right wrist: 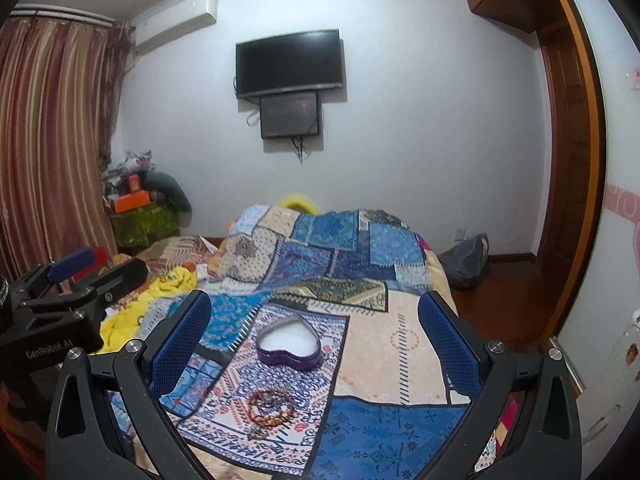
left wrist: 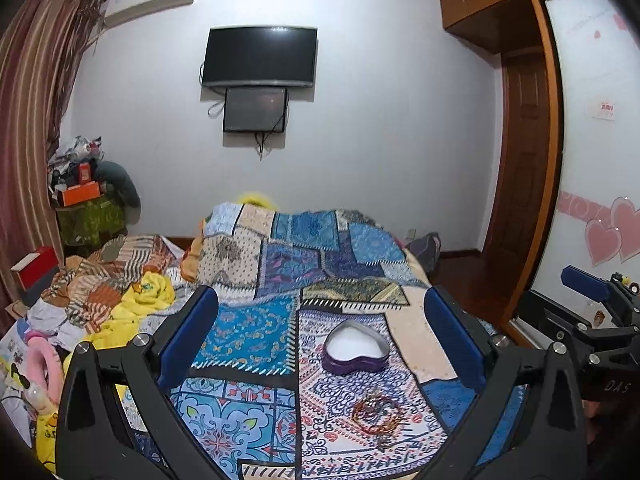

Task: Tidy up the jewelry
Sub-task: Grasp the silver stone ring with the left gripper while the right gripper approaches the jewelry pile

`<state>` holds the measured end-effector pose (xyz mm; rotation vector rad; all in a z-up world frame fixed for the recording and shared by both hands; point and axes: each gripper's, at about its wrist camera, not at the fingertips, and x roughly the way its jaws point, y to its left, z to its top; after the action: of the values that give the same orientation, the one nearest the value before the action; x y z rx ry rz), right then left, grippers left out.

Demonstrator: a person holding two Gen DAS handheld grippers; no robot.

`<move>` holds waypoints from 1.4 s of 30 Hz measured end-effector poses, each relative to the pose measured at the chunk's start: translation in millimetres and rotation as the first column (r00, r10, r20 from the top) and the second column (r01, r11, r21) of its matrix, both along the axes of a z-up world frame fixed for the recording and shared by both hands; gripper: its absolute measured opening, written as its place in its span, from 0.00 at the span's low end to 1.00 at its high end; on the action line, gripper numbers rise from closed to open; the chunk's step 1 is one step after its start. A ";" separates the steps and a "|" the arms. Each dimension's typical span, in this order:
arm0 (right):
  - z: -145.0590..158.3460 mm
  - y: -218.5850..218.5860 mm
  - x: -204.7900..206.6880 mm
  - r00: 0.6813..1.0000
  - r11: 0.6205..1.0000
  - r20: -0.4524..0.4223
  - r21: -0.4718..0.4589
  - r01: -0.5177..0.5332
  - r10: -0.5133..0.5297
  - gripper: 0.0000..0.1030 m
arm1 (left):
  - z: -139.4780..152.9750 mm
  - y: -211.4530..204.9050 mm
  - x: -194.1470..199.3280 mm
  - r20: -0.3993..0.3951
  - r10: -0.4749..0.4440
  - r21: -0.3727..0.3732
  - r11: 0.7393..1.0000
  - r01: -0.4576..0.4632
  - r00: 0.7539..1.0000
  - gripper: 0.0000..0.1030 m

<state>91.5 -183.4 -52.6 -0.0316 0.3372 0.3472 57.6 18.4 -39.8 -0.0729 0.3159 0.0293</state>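
Note:
A purple heart-shaped tin [left wrist: 355, 347] [right wrist: 289, 344] with a white lining stands open on the patchwork bedspread [left wrist: 248, 336] [right wrist: 384, 360]. Nearer to me lies a small heap of beaded bracelets [left wrist: 377, 412] [right wrist: 270, 402], red, orange and gold. My left gripper [left wrist: 320, 336] is open above the bedspread, its blue pads wide apart, holding nothing. My right gripper [right wrist: 316, 332] is open too and empty. Each gripper shows at the edge of the other's view, the right gripper [left wrist: 592, 304] and the left gripper [right wrist: 68, 280].
Rumpled clothes and a yellow blanket [left wrist: 140, 300] pile up on the bed's left side. A cluttered stand [left wrist: 88, 216] sits in the far left corner by the curtain. A wardrobe [left wrist: 592, 160] and wooden door are on the right. A bag [right wrist: 466, 260] lies on the floor.

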 end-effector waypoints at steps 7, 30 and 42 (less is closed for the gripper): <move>-39.8 0.3 34.9 0.990 0.998 -0.138 -0.060 0.031 -0.039 1.00 | -31.3 7.2 29.7 -0.096 0.004 0.017 1.000 -0.003 0.995 1.00; -115.2 15.7 66.9 0.930 0.981 -0.365 -0.163 -0.109 0.043 0.71 | -136.2 -8.5 102.8 -0.479 -0.167 -0.049 0.985 0.163 0.862 0.55; -122.6 12.3 70.4 0.898 0.981 -0.427 -0.101 -0.167 0.109 0.44 | -139.0 -40.4 103.2 -0.493 -0.348 -0.129 0.936 0.329 0.798 0.26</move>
<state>161.9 -171.1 -175.3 -0.1155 0.7905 0.4729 160.8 -22.0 -178.8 -0.0426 0.8614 -0.3226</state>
